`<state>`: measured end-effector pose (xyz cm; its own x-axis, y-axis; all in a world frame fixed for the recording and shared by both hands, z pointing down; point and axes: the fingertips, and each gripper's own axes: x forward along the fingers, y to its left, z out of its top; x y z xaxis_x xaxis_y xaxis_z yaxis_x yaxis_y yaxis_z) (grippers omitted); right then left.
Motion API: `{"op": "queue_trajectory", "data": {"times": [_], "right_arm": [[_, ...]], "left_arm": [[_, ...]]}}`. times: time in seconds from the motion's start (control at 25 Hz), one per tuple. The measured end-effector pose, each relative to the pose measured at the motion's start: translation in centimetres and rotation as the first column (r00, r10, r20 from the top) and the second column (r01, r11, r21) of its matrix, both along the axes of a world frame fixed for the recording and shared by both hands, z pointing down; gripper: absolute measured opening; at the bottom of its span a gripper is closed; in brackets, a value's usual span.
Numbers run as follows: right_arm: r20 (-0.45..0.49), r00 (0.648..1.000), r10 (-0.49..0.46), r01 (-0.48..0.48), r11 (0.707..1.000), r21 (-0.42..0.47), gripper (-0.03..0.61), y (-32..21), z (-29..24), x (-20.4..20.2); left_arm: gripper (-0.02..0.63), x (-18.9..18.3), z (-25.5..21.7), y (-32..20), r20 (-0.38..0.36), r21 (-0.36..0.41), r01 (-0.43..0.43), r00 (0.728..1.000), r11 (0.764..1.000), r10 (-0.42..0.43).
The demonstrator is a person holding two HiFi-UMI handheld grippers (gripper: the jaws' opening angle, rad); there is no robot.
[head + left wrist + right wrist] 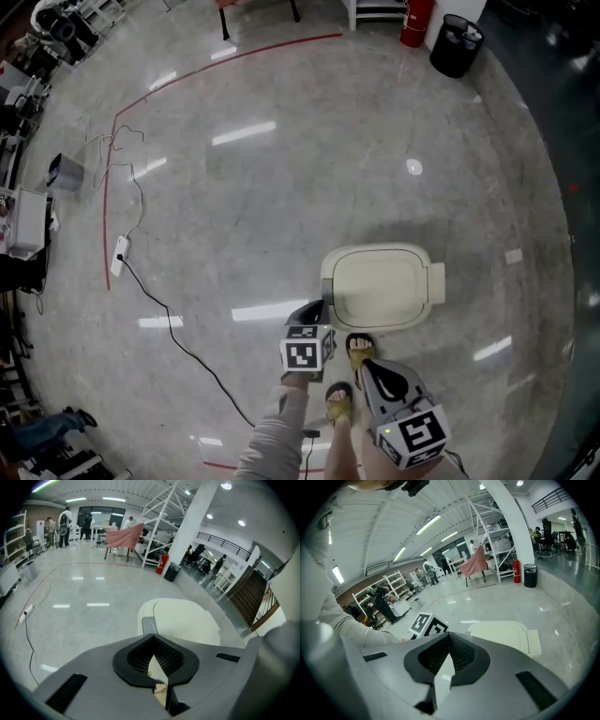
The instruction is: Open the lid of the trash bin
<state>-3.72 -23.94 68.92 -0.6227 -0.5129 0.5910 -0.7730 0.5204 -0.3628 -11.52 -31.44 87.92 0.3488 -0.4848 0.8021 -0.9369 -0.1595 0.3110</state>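
The left hand-held gripper (311, 317) hangs just beside the left edge of the bin (330, 302). Its jaws are pressed together with nothing between them, as the left gripper view shows (151, 641).

The bin stands on the floor (281, 187), right in front of the person's feet. Its cream lid (380, 284) is down. The lid looks like smooth moulded plastic, so it is probably light, stiff and somewhat slippery under the pads. A grey tab (325, 289) sits at the lid's left edge. A flat cream flap (436, 283) juts from the right edge and is likely the hinge. If so, the best hold is the lip by the grey tab, either hooked from below or pinched and swung up. The tab may be a press latch, but that cannot be told.

The right hand-held gripper (378, 377) is held lower, near the person's leg and apart from the bin. Its jaws are also closed and empty (449, 641).
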Motion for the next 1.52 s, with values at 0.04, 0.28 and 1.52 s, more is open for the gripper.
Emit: {"op": "queue_trajectory", "data": {"times": [0.04, 0.28, 1.52], "right_arm": [[0.000, 1.000, 0.001, -0.001, 1.000, -0.001, 0.005, 0.0, 0.2, 0.0], [-0.002, 1.000, 0.007, -0.007, 1.000, -0.010, 0.005, -0.1, 0.9, 0.3], [-0.024, 1.000, 0.006, -0.005, 0.999, 0.037, 0.005, 0.3, -4.1, 0.1]], "left_arm": [[0.003, 0.0, 0.5, 0.0, 0.007, -0.009, -0.003, 1.000, 1.000, 0.003], [0.003, -0.2, 1.8, -0.2, 0.017, -0.031, -0.006, 1.000, 0.999, 0.007], [0.004, 0.6, -4.2, 2.0, 0.017, -0.069, -0.082, 0.996, 0.994, 0.083]]}}
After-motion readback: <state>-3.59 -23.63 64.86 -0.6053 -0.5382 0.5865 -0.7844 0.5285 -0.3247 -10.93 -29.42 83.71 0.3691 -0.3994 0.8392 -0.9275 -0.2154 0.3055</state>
